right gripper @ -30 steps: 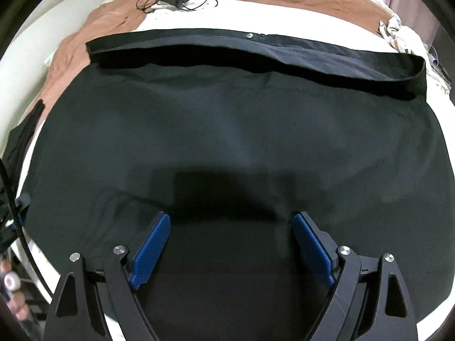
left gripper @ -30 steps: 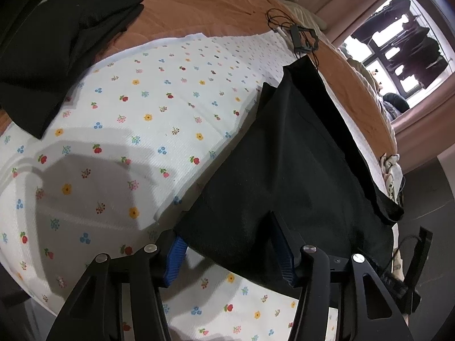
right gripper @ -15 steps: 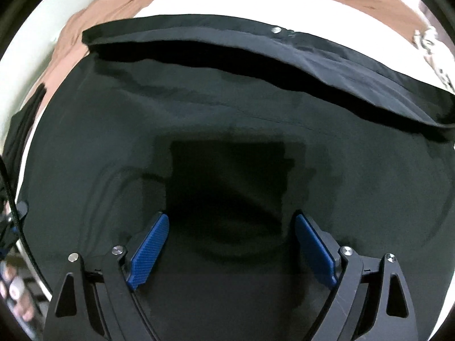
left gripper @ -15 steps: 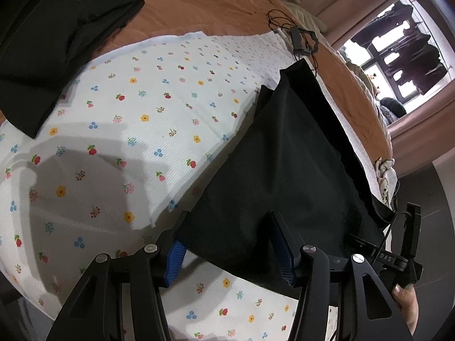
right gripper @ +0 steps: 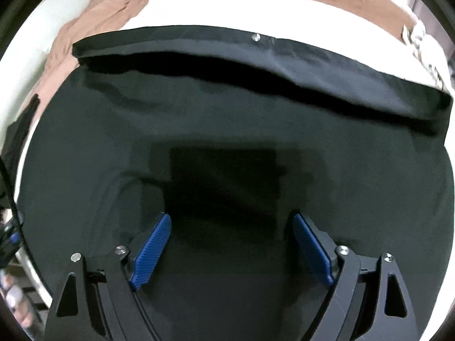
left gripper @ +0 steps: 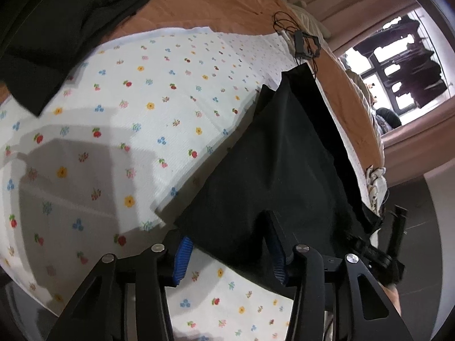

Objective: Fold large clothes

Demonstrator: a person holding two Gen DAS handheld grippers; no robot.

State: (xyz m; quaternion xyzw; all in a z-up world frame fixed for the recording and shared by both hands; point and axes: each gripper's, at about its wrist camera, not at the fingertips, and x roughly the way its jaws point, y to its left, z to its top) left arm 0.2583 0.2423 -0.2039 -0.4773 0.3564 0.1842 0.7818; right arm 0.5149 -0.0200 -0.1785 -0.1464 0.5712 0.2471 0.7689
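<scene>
A large black garment (left gripper: 273, 164) lies flat on a white flowered sheet (left gripper: 119, 130) on the bed. In the right wrist view it (right gripper: 227, 130) fills the frame, its waistband with a metal button (right gripper: 256, 37) at the far edge. My left gripper (left gripper: 227, 258) is open, its jaws straddling the garment's near corner, the right finger hidden under the cloth. My right gripper (right gripper: 231, 244) is open and empty, low over the middle of the garment.
A folded black garment (left gripper: 57, 28) lies at the far left on the brown bedspread (left gripper: 216, 2). A black cable bundle (left gripper: 301, 39) lies beyond the garment's far corner. The bed's edge and floor are at the right, with a window behind.
The right gripper has moved closer down over the garment, and the cloth near its left finger has wrinkled. The left gripper has edged forward at the garment's corner.
</scene>
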